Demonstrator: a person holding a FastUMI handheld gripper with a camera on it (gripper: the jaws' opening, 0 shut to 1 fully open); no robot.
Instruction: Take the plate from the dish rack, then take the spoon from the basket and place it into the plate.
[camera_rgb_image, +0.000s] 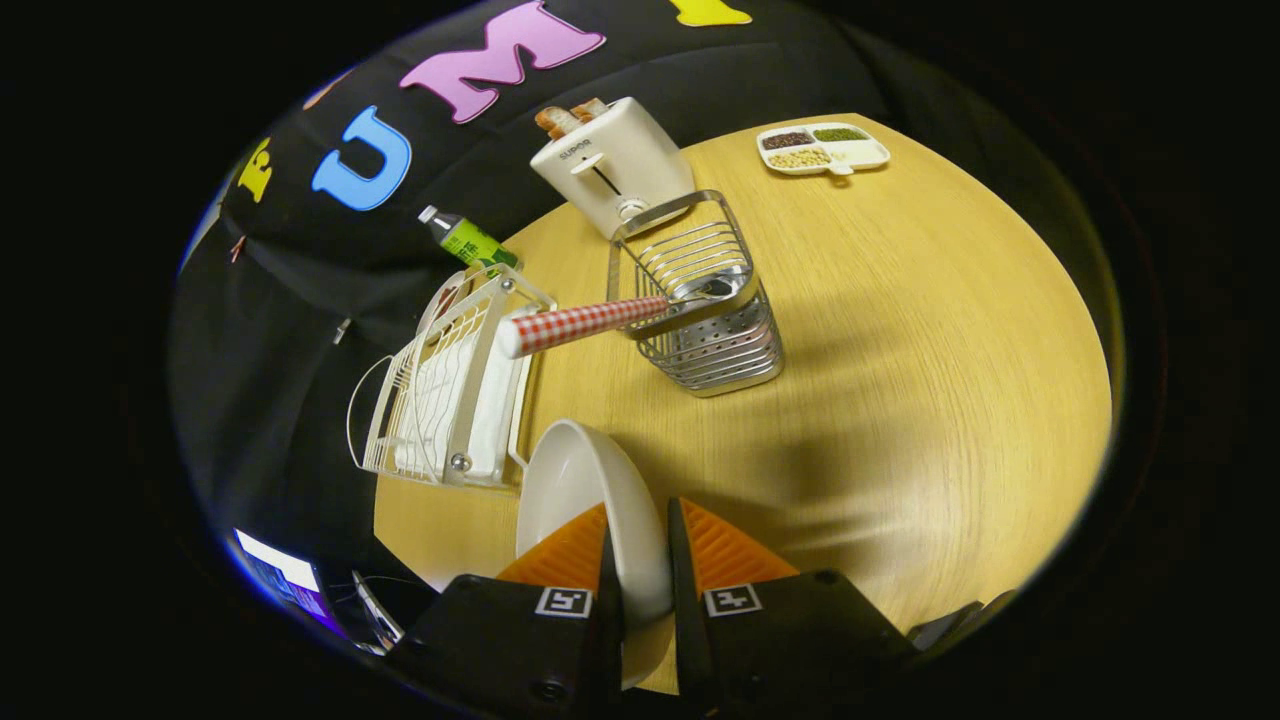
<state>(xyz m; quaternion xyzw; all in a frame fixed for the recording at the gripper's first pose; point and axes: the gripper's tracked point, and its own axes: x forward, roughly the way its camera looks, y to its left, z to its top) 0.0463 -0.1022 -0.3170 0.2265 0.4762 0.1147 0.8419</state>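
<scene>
A white plate (575, 480) stands on edge between my orange fingers (575, 550), and my gripper (640, 525) is shut on its rim, holding it above the wooden table (900, 380). Just beyond the plate is the white wire dish rack (450, 390), with nothing in its slots. Further ahead stands a metal wire basket (710, 310). A spoon with a red-and-white checked handle (585, 325) leans out of the basket toward the rack; its bowl end sits inside the basket.
A cream toaster (615, 165) with bread slices stands behind the basket. A green-labelled bottle (465, 240) lies behind the rack. A divided white tray (825, 148) of beans and grains sits at the table's far side. A screen (285, 580) glows below the table edge.
</scene>
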